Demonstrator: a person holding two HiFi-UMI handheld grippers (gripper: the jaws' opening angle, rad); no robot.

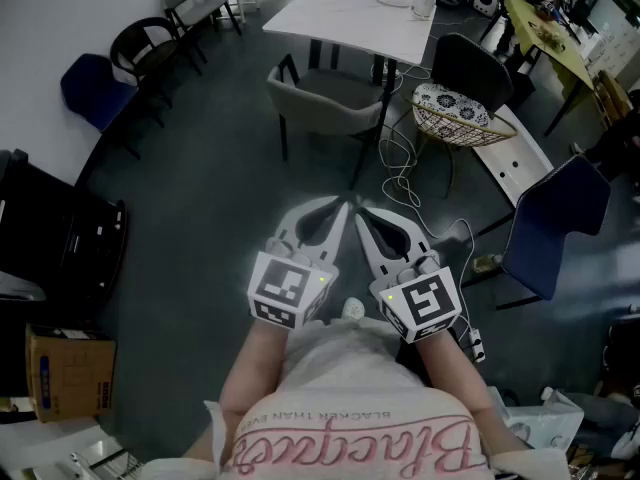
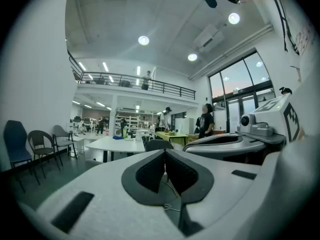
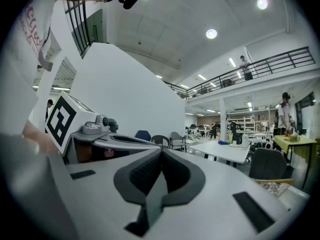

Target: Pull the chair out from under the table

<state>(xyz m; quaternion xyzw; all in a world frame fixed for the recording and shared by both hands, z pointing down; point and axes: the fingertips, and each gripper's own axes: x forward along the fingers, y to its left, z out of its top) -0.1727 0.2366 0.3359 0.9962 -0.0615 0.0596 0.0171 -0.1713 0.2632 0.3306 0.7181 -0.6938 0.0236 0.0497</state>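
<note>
**Both tools closed and empty, chair not yet reached**

The left tool (image 1: 336,208) has its jaws pressed together on nothing. The right tool (image 1: 360,213), just beside it, is closed and empty too. Both are held near the person's body and point roughly level toward the white desk (image 1: 340,18). Well apart from them across the floor (image 1: 220,188), the grey chair (image 1: 325,103) stands with its backrest facing the tools and its seat tucked under the desk's near edge. A white cable (image 1: 405,183) trails just right of the chair. The approach should go best if one tool spreads before it arrives, pinches the backrest's top rim near the middle, and draws straight back, keeping the legs off the cable
</note>
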